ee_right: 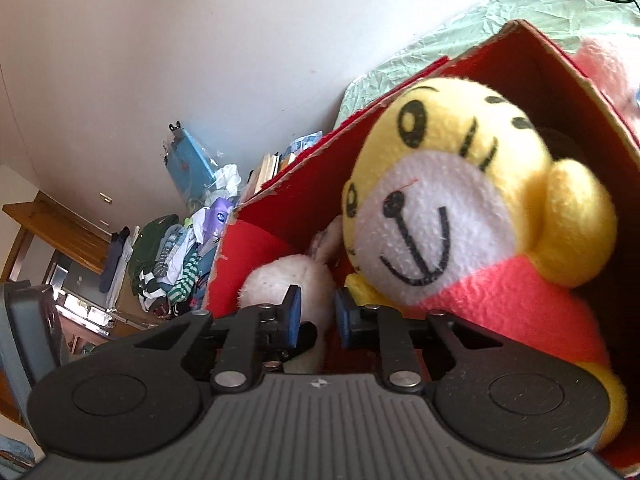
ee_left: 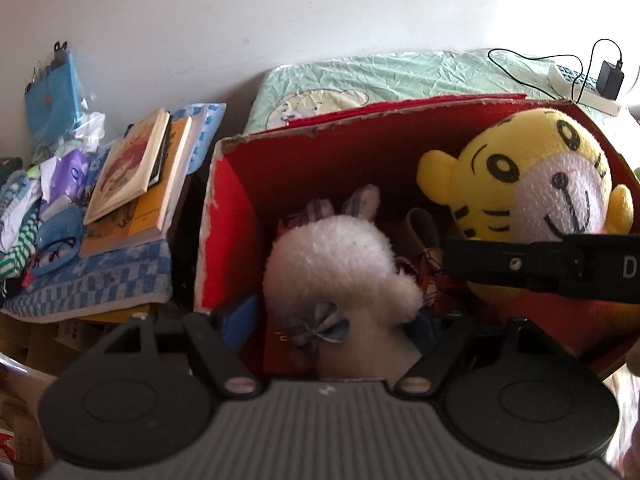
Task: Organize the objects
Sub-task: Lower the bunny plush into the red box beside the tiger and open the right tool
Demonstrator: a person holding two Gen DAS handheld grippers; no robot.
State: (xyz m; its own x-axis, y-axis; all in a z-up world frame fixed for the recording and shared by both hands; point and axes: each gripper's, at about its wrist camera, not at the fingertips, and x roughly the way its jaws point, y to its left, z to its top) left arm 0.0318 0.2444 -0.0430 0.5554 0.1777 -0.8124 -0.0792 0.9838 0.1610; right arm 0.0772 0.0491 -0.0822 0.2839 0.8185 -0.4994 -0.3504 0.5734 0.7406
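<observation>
Blue-padded fingers of the right gripper point(ee_right: 316, 314) stand slightly parted and hold nothing, just in front of a white plush rabbit point(ee_right: 292, 284) inside the red cardboard box point(ee_right: 256, 236). Beside the rabbit sits a yellow tiger plush point(ee_right: 460, 200). Spread wide around the rabbit, the left gripper point(ee_left: 336, 320) grips nothing.

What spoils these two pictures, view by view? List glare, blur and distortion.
Left wrist view: window glare washes out the wall's upper right; fisheye bends the red box; right gripper crosses blurred. Right wrist view: scene tilted, yellow tiger plush slightly soft, corners vignetted.
</observation>
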